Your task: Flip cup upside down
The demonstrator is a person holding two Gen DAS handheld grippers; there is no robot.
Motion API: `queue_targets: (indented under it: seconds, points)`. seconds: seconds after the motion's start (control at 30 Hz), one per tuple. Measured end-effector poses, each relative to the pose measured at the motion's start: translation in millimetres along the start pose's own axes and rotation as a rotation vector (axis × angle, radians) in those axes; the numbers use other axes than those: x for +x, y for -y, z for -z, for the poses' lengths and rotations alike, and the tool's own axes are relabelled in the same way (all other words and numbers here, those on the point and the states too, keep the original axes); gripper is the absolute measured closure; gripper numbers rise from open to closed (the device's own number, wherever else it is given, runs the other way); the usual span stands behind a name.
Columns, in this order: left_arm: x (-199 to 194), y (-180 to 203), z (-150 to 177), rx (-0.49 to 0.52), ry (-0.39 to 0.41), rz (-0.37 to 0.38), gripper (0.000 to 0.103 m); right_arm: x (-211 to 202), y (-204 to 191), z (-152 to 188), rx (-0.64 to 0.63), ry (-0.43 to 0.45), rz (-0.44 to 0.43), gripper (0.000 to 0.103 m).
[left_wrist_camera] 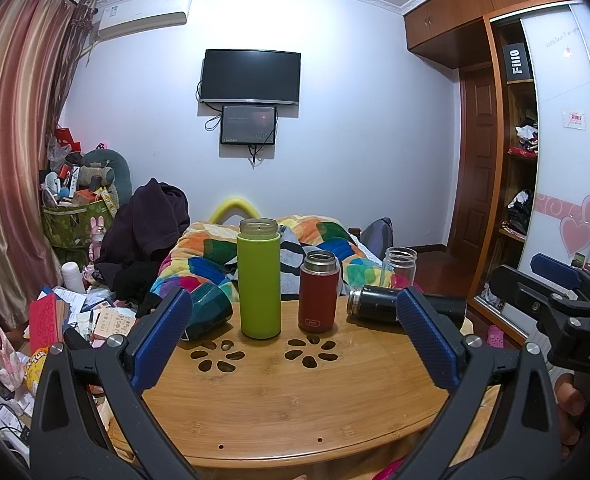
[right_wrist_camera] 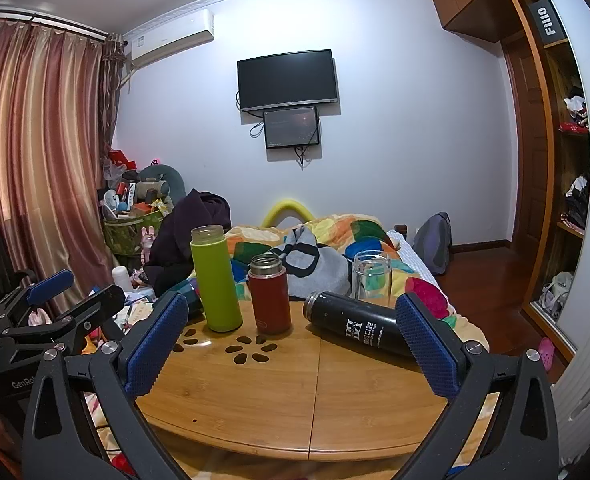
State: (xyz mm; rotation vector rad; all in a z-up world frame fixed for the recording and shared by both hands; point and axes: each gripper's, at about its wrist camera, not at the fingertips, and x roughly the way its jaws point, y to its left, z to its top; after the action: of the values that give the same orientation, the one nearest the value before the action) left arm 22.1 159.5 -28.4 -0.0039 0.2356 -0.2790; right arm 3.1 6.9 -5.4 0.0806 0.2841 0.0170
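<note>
Five drinking vessels sit on a round bamboo worktop (left_wrist_camera: 295, 392) that stands against a bed covered by a patchwork quilt (left_wrist_camera: 327, 240). The left gripper (left_wrist_camera: 295, 340) and the right gripper (right_wrist_camera: 291, 344) both hover at the near edge of the worktop, each with its blue-padded jaws spread wide and holding nothing. The right gripper also shows at the right border of the left wrist view.

The tallest vessel is a lime-green bottle (left_wrist_camera: 259, 280), upright and lidless, left of centre. A black flask (right_wrist_camera: 355, 326) lies on its side at the right, mouth pointing left, white lettering on its body; its far end is hidden behind a gripper finger in both views. A red flask (left_wrist_camera: 319, 292) with a steel neck stands upright just right of the green bottle, apart from it. Behind the black flask a clear glass cup (right_wrist_camera: 371, 276) stands upright, mouth up, at the back edge of the worktop. A dark teal cup (left_wrist_camera: 211, 312) lies tipped over at the far left, partly hidden by the left gripper's finger.
</note>
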Motion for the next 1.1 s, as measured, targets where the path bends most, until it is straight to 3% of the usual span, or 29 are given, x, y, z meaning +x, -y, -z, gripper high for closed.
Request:
queue_targets:
  seconds: [0.27, 0.47, 0.9, 1.1]
  points:
    - [4.2, -2.7, 1.3, 0.005, -0.005, 0.001, 0.0, 1.4, -1.3, -1.9, -0.005, -0.006, -0.001, 0.0]
    - [35.0, -27.9, 0.5, 0.022, -0.056, -0.032, 0.0, 16.2, 9.6, 1.6, 0.003, -0.037, 0.009, 0.0]
    - [203.8, -118.6, 27.0, 0.048, -0.462, -0.119, 0.0, 60.9, 40.7, 21.2, 0.062, -0.146, 0.031, 0.0]
    - [260.1, -144.4, 44.1, -0.023, -0.604, -0.086, 0.0, 80.2, 47.5, 33.3, 0.06, -0.201, 0.044, 0.0]
